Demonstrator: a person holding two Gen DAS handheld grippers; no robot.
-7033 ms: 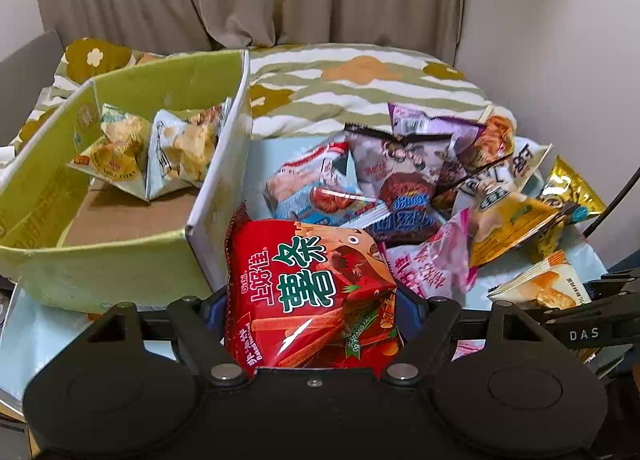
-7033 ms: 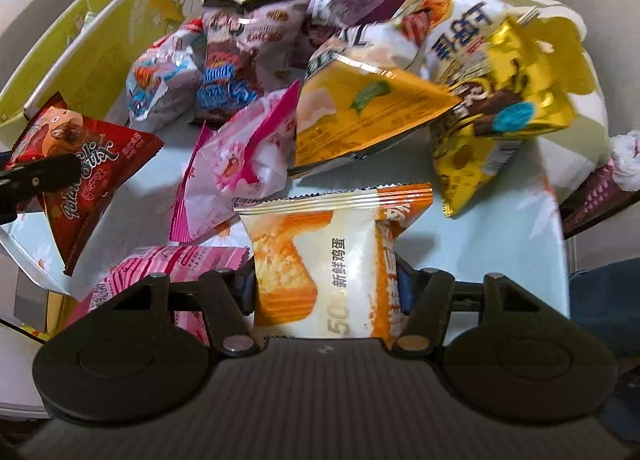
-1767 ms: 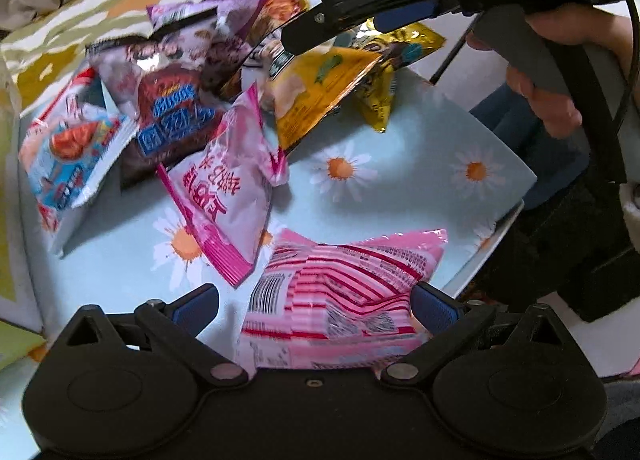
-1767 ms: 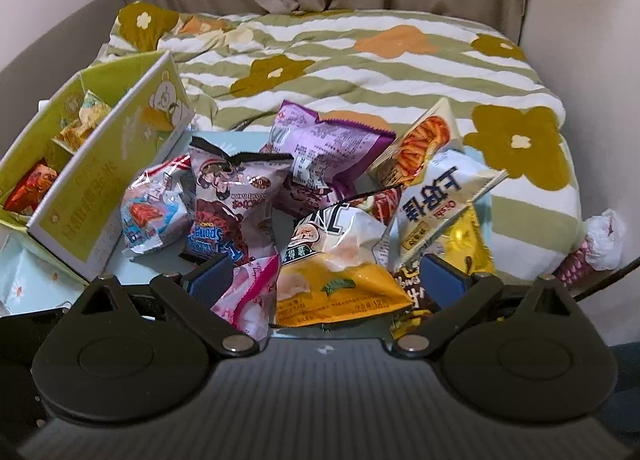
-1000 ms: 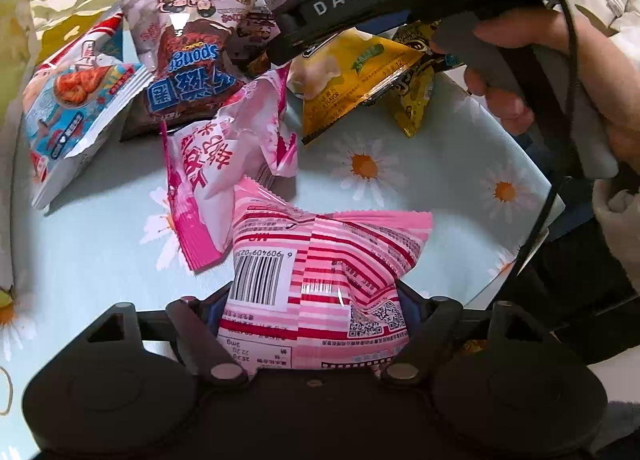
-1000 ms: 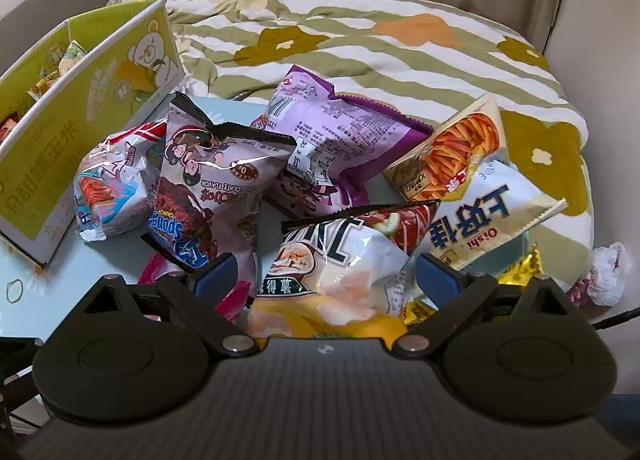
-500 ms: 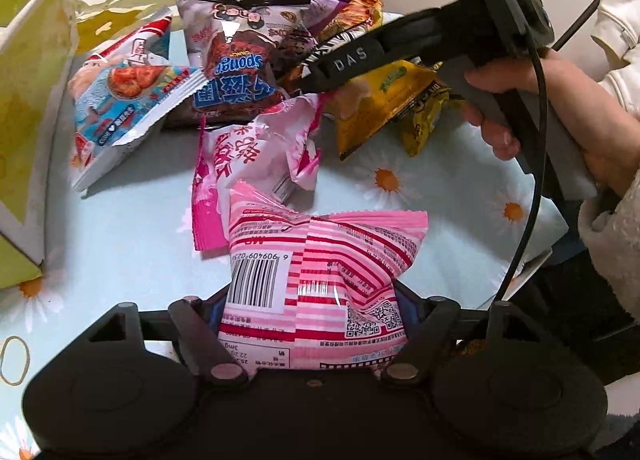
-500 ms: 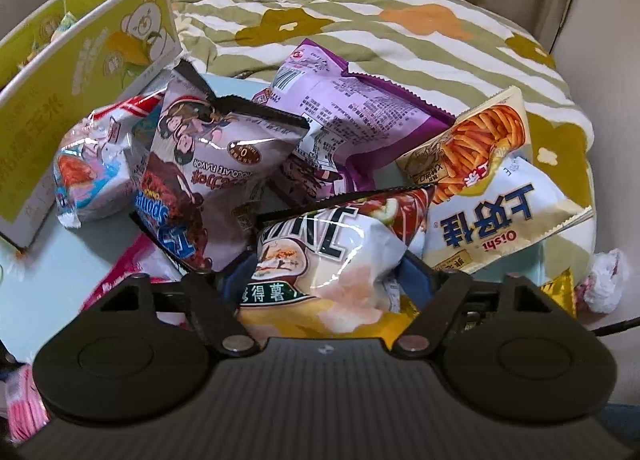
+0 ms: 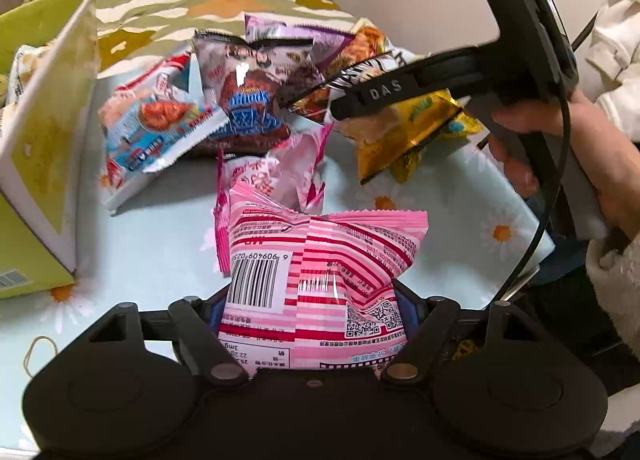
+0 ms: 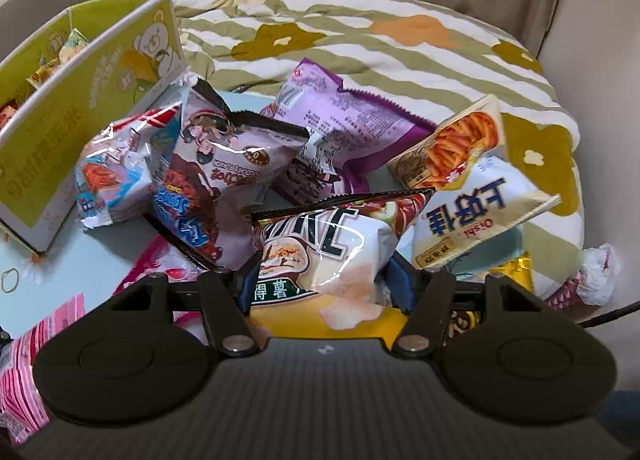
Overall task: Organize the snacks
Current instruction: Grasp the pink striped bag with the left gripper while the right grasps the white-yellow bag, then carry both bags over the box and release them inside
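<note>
My left gripper [image 9: 314,300] is shut on a pink striped snack bag [image 9: 320,276] and holds it above the daisy-print table [image 9: 152,244]. The same bag shows at the lower left of the right wrist view [image 10: 24,372]. My right gripper [image 10: 324,280] is shut on a yellow and white chip bag [image 10: 324,256], also seen in the left wrist view [image 9: 404,131] under the right tool [image 9: 400,87]. A green cardboard box [image 9: 36,131] with snacks in it stands at the left [image 10: 80,107].
A heap of snack bags lies at the back of the table: a pink bag [image 9: 276,175], a blue and white bag [image 9: 156,127], a brown chocolate bag [image 10: 216,179], a purple bag [image 10: 340,127] and a white bag [image 10: 476,211]. A striped quilt [image 10: 360,43] lies behind.
My left gripper has lifted the pink striped bag and swung left toward the box. My right gripper has closed on the yellow and white chip bag.
</note>
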